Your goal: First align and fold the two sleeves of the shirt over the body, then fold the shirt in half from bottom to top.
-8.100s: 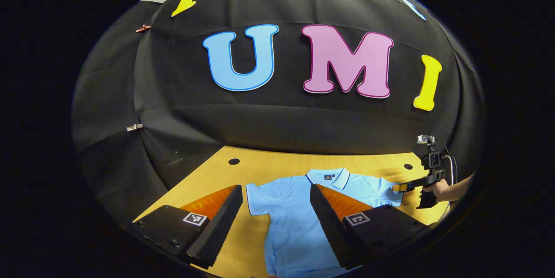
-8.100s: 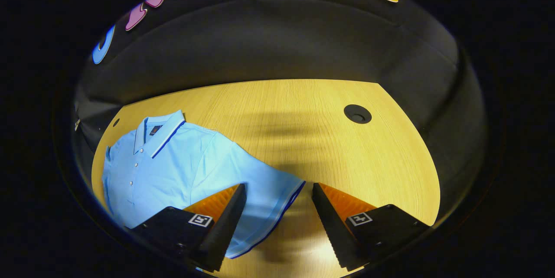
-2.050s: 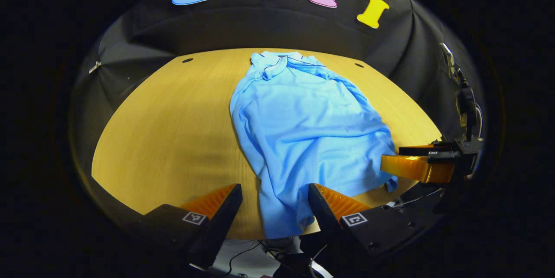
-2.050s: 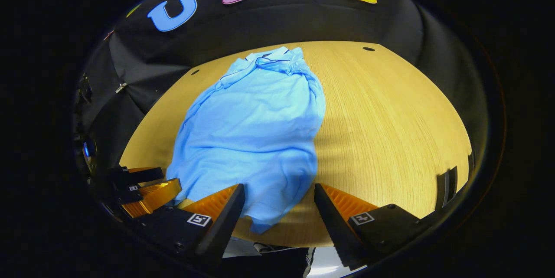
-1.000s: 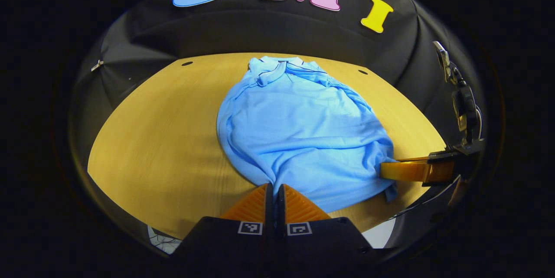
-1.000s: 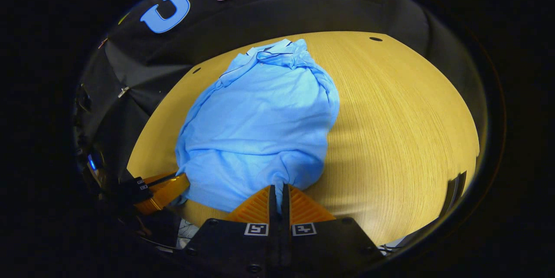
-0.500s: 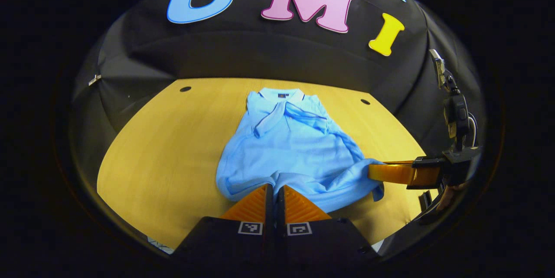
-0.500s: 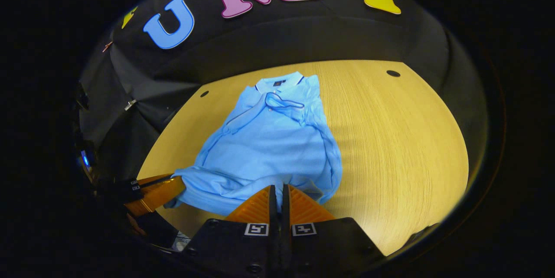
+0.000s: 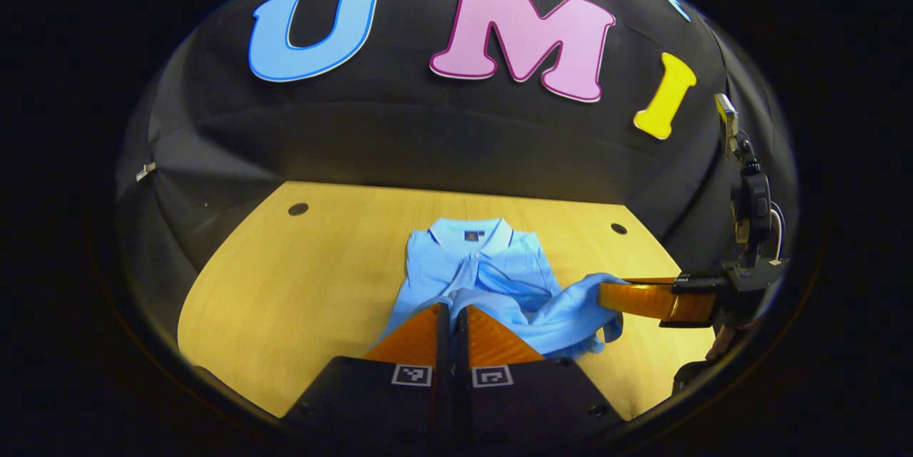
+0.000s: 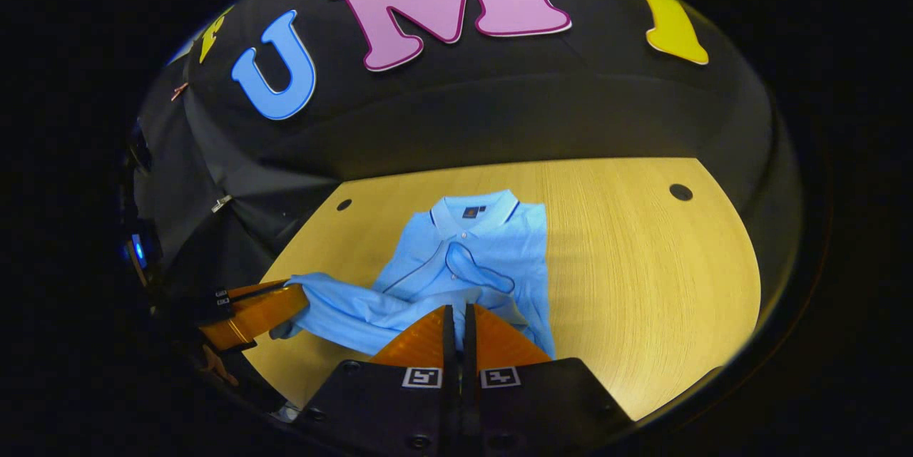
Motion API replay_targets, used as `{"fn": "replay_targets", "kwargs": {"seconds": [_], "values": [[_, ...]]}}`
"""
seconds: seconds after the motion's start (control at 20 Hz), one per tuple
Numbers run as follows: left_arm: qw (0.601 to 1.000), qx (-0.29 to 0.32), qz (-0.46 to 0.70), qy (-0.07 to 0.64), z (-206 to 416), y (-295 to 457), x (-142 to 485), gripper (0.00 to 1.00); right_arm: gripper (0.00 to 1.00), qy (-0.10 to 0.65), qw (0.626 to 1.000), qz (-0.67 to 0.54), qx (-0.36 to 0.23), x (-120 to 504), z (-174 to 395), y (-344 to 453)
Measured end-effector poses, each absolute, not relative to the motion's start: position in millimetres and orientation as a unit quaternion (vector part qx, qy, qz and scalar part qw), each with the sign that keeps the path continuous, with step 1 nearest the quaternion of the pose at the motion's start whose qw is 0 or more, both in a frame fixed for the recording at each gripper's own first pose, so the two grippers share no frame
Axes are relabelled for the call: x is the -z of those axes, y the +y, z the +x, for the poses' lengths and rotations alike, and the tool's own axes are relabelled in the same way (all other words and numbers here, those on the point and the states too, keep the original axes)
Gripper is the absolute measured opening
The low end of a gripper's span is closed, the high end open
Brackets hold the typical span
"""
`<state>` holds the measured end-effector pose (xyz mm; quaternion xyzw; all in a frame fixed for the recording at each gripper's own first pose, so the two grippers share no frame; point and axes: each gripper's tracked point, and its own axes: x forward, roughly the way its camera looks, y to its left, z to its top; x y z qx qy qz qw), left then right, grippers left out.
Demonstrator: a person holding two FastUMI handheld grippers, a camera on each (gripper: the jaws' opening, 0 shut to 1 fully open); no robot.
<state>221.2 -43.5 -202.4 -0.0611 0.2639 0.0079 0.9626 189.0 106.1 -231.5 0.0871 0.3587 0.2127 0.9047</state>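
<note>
A light blue polo shirt (image 9: 499,264) lies on the wooden table (image 9: 285,286) with its collar (image 9: 471,232) at the far end and both sleeves (image 10: 471,271) folded over the chest. My left gripper (image 9: 451,309) is shut on the left corner of the hem. My right gripper (image 10: 458,309) is shut on the hem's other corner. Both hold the hem lifted off the table, above the lower body of the shirt (image 10: 492,243), short of the collar (image 10: 471,211). The right gripper (image 9: 613,296) also shows in the left gripper view, and the left gripper (image 10: 285,304) in the right gripper view.
Bare table (image 10: 642,264) runs to either side of the shirt. Small round holes (image 9: 298,209) (image 10: 680,192) sit near the table's far corners. The black booth wall rises right behind the far edge.
Both grippers shut on the hem corners about a second ago. They have since carried the hem up and forward over the body toward the collar, so less of the shirt lies flat.
</note>
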Motion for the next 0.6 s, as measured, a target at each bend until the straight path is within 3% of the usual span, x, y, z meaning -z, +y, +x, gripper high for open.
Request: {"fn": "replay_targets", "kwargs": {"seconds": [0.6], "values": [[0.97, 0.005, -0.085, 0.227, 400, -30, 188, 0.06, 0.05, 0.276, 0.932, 0.076, -0.221, 222, 370, 122]]}}
